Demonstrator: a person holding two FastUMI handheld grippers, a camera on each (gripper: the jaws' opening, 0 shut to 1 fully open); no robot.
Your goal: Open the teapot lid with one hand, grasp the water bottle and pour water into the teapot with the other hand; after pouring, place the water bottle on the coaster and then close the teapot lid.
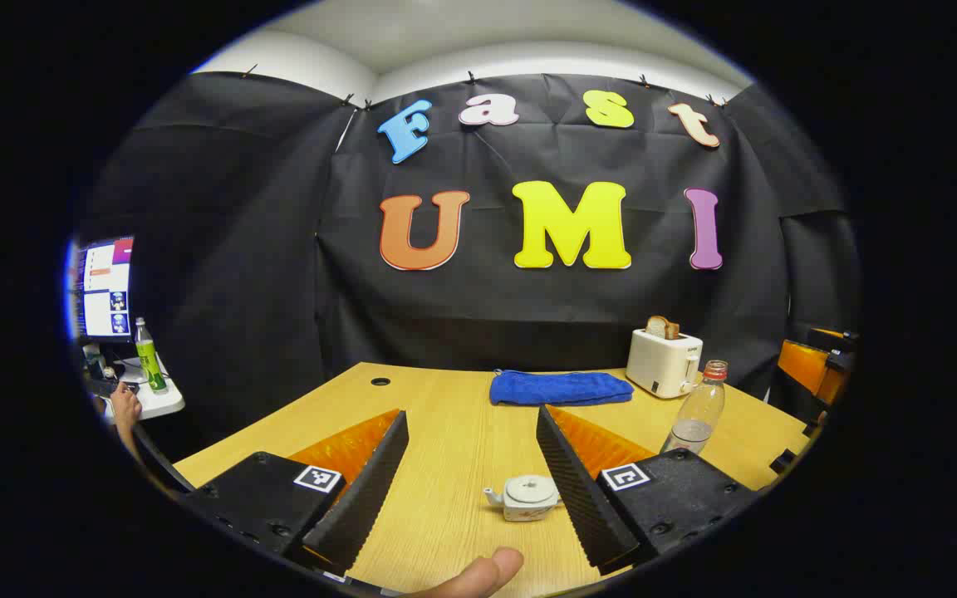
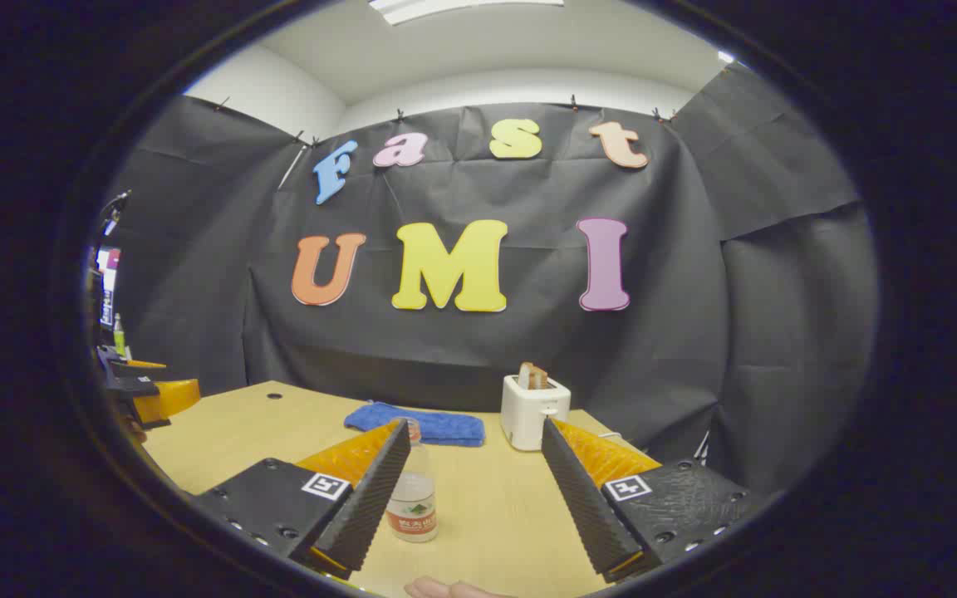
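Between my left gripper (image 1: 472,448)'s spread fingers, near the right one, sits the small pale teapot (image 1: 526,497), lid on; it looks ceramic and fragile, so I'd pinch the lid's knob gently. My right gripper (image 2: 475,461), jaws apart, has the clear water bottle (image 2: 412,497) against its left finger: light, slippery, best gripped mid-body.

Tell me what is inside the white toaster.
Browned bread slices stick up from the white toaster's top slots; their lower parts are hidden inside its body.
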